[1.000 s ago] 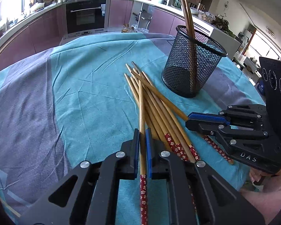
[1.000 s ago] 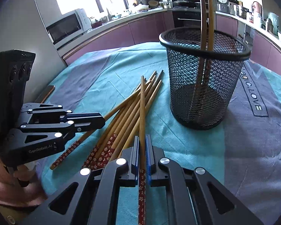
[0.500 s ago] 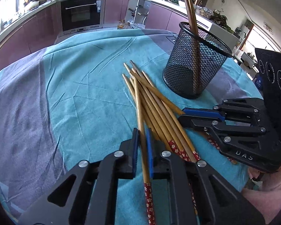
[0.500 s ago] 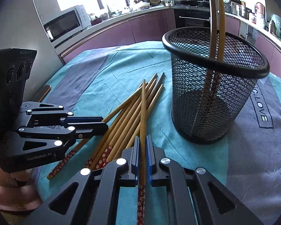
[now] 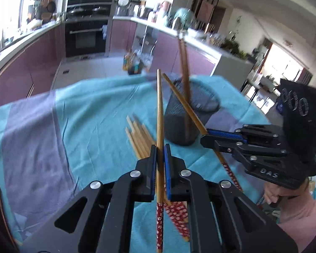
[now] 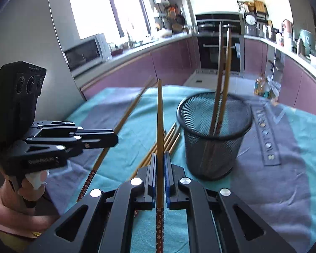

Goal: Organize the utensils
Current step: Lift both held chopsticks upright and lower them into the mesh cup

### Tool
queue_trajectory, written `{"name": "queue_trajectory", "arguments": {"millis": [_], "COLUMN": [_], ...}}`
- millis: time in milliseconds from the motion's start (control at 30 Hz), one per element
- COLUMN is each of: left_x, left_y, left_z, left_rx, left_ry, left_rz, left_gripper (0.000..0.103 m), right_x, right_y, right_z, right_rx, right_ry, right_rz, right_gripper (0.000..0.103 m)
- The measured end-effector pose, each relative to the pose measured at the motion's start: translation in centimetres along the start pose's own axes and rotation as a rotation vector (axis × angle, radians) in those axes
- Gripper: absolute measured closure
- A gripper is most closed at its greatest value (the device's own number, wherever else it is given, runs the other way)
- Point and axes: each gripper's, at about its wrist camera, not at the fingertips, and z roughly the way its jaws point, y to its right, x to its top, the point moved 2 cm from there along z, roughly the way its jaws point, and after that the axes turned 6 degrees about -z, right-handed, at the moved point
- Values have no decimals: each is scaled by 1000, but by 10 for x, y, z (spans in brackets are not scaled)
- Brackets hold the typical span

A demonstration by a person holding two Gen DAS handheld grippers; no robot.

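Right wrist view: the right gripper (image 6: 160,166) and left gripper (image 6: 113,137) each clamp one chopstick (image 6: 159,116); keep both tips high, clearing the mesh holder (image 6: 214,143) at two o'clock.

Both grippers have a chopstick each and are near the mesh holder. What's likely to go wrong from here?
1. The left gripper and right gripper each pinch one long chopstick near its patterned end, so the far tip may swing and miss.
2. The mesh holder looks light; a tip catching its rim could tip it, along with the two chopsticks leaning inside.
3. The held sticks angle toward each other and could clash.
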Motion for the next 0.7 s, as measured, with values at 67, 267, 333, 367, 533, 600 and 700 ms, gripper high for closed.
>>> {"name": "queue_trajectory", "arguments": {"millis": [67, 267, 333, 367, 533, 600, 700], "left_x": [7, 27, 32, 34, 50, 61, 77], "left_y": [5, 18, 21, 23, 29, 32, 41], "left_z": [-12, -38, -42, -43, -41, -40, -36], "left_rx": [-27, -77, -88, -87, -102, -110, -124], "left_ry": [26, 86, 91, 96, 129, 155, 200], "left_rz": [6, 26, 22, 20, 1, -13, -26], "left_gripper": [96, 95, 95, 96, 96, 96, 96], "right_x": [4, 15, 17, 18, 29, 35, 47], "right_y": [2, 8, 10, 12, 22, 26, 36], "right_z": [-8, -23, -26, -26, -33, -36, -40], "right_rx": [7, 21, 28, 29, 30, 18, -11], "right_ry": [22, 90, 104, 110, 166, 197, 260], "right_rz": [6, 20, 27, 28, 42, 47, 54], "right_gripper": [97, 97, 97, 97, 97, 97, 97]}}
